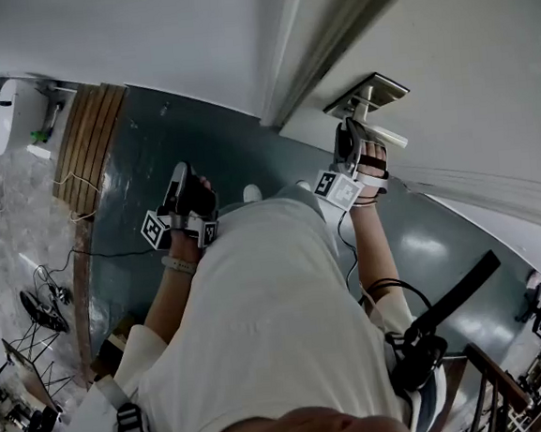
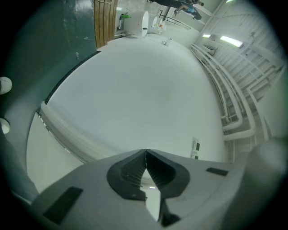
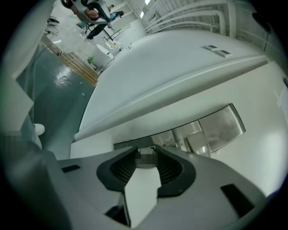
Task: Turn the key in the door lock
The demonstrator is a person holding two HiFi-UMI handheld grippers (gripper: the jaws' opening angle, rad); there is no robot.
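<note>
Right claw (image 3: 146, 150) released: jaws apart, pads pressing on nothing. Gap between them blurred, so I can't make out key. Lock plate (image 3: 211, 128) sits on door (image 3: 256, 166), just beyond jaws, up and to right. Left claw (image 2: 146, 155) clenched on nothing, well apart from lock plate, facing white wall (image 2: 144, 90).

White door (image 1: 483, 60), silver lock plate (image 1: 373, 91), dark teal floor (image 1: 153, 164), brown slatted boards (image 1: 94, 132)
</note>
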